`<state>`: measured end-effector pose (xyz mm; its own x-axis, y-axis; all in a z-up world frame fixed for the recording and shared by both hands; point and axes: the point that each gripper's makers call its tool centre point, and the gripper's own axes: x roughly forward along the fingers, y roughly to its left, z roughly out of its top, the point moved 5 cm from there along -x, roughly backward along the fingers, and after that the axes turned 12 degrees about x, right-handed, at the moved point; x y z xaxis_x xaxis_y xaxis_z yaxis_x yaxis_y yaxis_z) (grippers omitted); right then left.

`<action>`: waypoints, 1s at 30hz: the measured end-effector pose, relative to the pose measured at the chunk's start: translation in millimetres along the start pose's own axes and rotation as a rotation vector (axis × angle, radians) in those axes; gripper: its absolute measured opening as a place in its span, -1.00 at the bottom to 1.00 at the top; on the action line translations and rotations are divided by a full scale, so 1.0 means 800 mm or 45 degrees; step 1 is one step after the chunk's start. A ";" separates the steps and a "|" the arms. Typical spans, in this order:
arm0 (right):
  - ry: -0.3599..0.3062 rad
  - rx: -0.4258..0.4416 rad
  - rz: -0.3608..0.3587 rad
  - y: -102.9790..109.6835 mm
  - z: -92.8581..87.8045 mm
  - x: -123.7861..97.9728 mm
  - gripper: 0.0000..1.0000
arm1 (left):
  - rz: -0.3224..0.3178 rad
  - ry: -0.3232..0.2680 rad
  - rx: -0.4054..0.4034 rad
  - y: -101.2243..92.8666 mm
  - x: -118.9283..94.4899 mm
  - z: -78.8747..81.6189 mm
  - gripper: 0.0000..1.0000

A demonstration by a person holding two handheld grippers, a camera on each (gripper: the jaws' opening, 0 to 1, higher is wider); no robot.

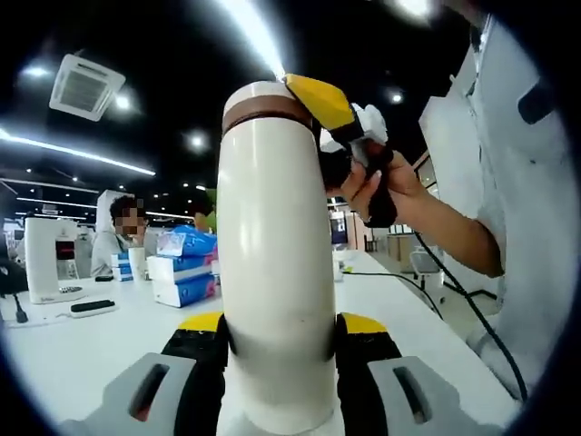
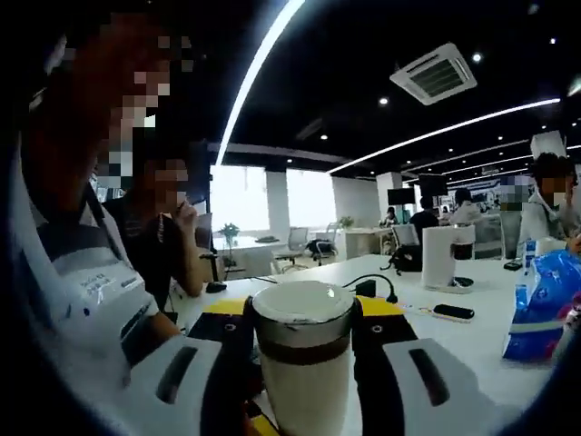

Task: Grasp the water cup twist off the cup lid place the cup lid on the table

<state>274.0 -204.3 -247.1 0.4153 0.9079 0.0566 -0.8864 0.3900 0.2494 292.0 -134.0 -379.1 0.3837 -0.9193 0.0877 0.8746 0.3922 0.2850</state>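
Water cup (image 1: 272,263) base cut off below the left tongs (image 1: 277,350), its lid (image 2: 302,302) sides hidden between the right tongs (image 2: 304,350), cup bottom cropped there too

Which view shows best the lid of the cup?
The right gripper view: the lid shows its whole top, between the right gripper jaws. The left gripper view shows the lid only edge-on, atop the cup.

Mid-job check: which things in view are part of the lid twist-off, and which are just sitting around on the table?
Part of the job:
- water cup, clamped in the left gripper
- cup lid, with the right gripper closed around it
- table, where the lid goes

Just lying about:
- tissue packs
- white appliance
- black cable
- phone
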 end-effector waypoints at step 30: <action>0.132 0.158 0.408 -0.029 0.000 -0.001 0.12 | -0.008 -0.005 0.002 -0.008 -0.003 -0.001 -0.04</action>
<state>293.8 -214.2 -252.8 0.0918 0.9943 0.0538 -0.9341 0.0673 0.3506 285.6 -133.9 -381.6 0.3771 -0.9218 0.0898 0.8765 0.3865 0.2869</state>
